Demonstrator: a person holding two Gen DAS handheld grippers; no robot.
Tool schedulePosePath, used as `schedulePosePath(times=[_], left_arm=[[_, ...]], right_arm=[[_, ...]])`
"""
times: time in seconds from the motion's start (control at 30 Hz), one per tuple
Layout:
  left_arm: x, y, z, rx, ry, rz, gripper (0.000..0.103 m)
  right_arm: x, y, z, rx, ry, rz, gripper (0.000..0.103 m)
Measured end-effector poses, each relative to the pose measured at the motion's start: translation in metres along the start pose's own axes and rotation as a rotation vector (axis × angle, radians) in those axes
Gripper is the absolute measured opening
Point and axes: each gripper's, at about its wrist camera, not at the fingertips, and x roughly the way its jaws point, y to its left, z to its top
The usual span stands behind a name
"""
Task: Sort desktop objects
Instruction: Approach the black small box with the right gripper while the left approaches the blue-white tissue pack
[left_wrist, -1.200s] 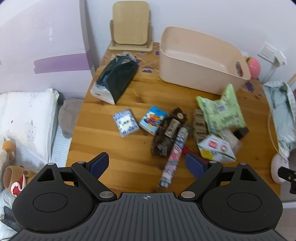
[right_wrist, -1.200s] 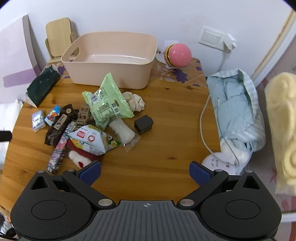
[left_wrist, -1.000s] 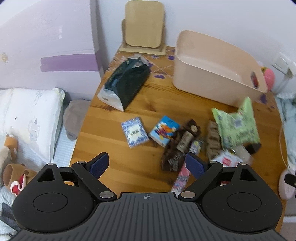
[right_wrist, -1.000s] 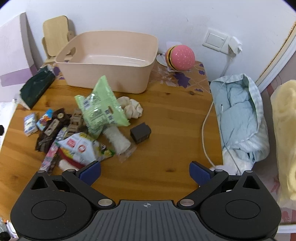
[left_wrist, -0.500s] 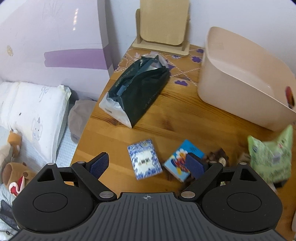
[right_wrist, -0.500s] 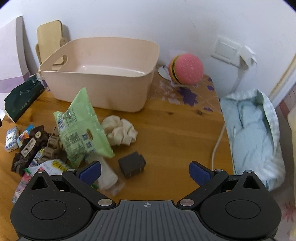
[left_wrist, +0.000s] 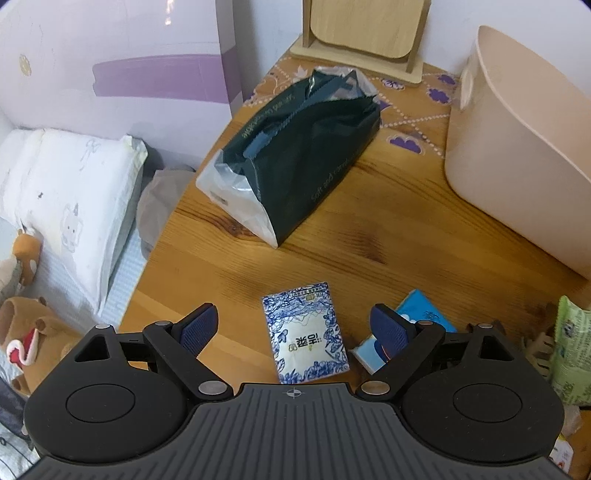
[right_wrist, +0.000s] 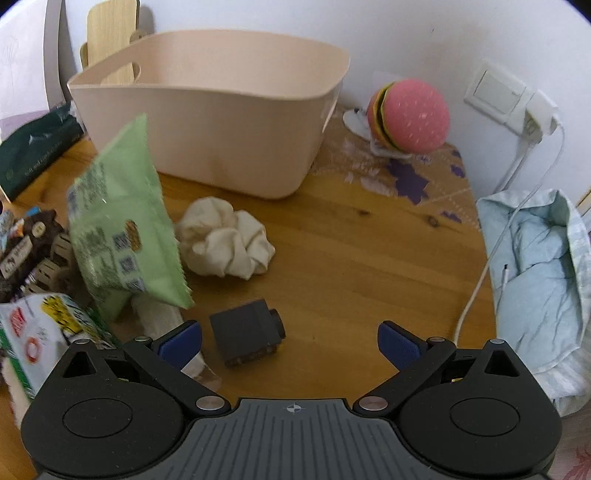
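My left gripper (left_wrist: 293, 326) is open low over the wooden table, with a blue-and-white tissue packet (left_wrist: 304, 330) lying between its fingers. A blue cartoon packet (left_wrist: 404, 332) sits partly behind the right finger. The dark green tissue bag (left_wrist: 295, 155) lies farther back. My right gripper (right_wrist: 290, 341) is open too, with a small dark grey box (right_wrist: 245, 330) just inside its left finger. Beyond it lie a crumpled white cloth (right_wrist: 225, 238), a green snack bag (right_wrist: 122, 218) and a beige plastic bin (right_wrist: 221, 125). Dark snack bars (right_wrist: 26, 243) pile at the left.
A wooden stand (left_wrist: 364, 33) is at the table's back. A pink burger-shaped ball (right_wrist: 412, 116) sits near the wall socket (right_wrist: 506, 98). A white cable (right_wrist: 476, 291) and pale blue bedding (right_wrist: 535, 273) lie right of the table. Pillow (left_wrist: 70, 206) and plush toys (left_wrist: 26, 332) lie left.
Both grippers have moved forward and down toward the table. The blue-and-white packet now lies between the left fingers, and the dark box has come near the right gripper's left finger.
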Motion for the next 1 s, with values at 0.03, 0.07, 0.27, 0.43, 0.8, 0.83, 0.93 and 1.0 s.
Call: schedulePosePath(times=[0.03, 0.07, 0.27, 0.43, 0.8, 0.83, 0.93, 1.0], left_arm=[[0.004, 0.0, 0.0, -0.003, 0.005, 0.003, 0.091], [0.008, -0.001, 0.0, 0.005, 0.008, -0.002, 0.091], [0.027, -0.005, -0.003, 0.061, 0.015, -0.024, 0.091], [0.038, -0.004, -0.004, 0.075, 0.026, -0.057, 0.091], [0.04, -0.001, -0.003, 0.051, 0.035, -0.081, 0.093], [0.04, -0.001, -0.003, 0.05, 0.036, -0.081, 0.093], [0.039, -0.001, -0.004, 0.046, 0.033, -0.081, 0.093], [0.038, 0.0, -0.006, 0.044, 0.025, -0.082, 0.092]], right_arm=[[0.004, -0.001, -0.001, -0.007, 0.007, 0.002, 0.103], [0.008, -0.001, -0.002, -0.012, 0.012, 0.003, 0.103], [0.027, -0.003, -0.006, -0.047, 0.035, 0.021, 0.097], [0.031, -0.003, -0.006, -0.055, 0.021, 0.048, 0.095], [0.03, 0.001, -0.008, -0.019, 0.011, 0.086, 0.083], [0.029, 0.001, -0.009, -0.007, 0.011, 0.095, 0.079], [0.025, 0.004, -0.011, 0.005, 0.007, 0.107, 0.07], [0.022, 0.006, -0.012, 0.002, 0.001, 0.109, 0.066]])
